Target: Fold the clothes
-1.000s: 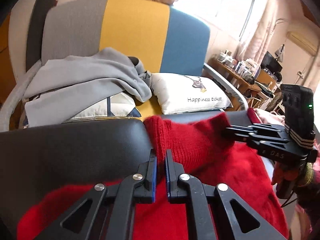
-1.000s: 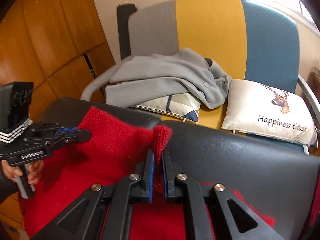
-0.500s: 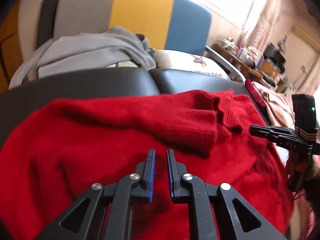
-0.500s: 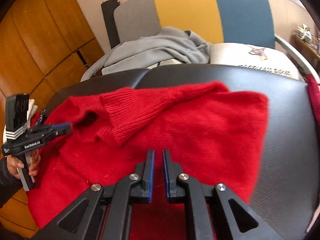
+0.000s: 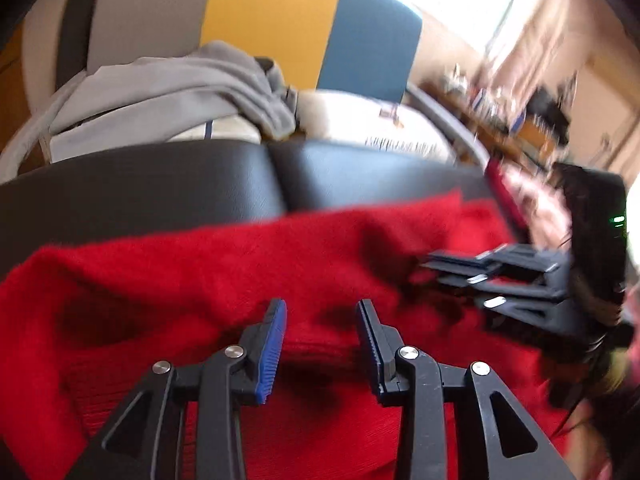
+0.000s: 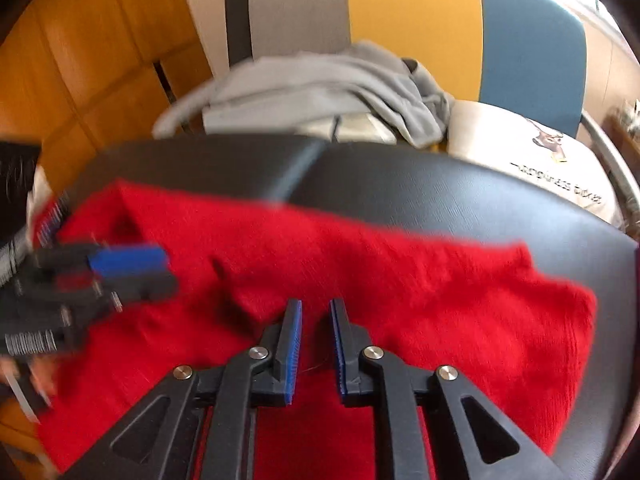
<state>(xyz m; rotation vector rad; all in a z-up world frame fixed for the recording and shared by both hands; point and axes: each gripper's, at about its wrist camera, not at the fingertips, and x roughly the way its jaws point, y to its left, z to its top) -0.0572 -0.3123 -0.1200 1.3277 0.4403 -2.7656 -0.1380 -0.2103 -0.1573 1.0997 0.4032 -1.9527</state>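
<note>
Since a second earlier, the red sweater (image 6: 360, 272) had dropped flat onto the black bench (image 6: 460, 184), folded over. Our left claw (image 5: 322, 322) had just been opening, standing narrowly apart and empty; our right claw (image 6: 315, 320) parted slightly, gripping nothing.

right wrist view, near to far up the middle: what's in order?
right gripper → red sweater → black padded surface → grey garment → striped chair back

red sweater (image 6: 360, 272), black bench (image 6: 440, 188), right gripper (image 6: 316, 312) jaws parted
</note>
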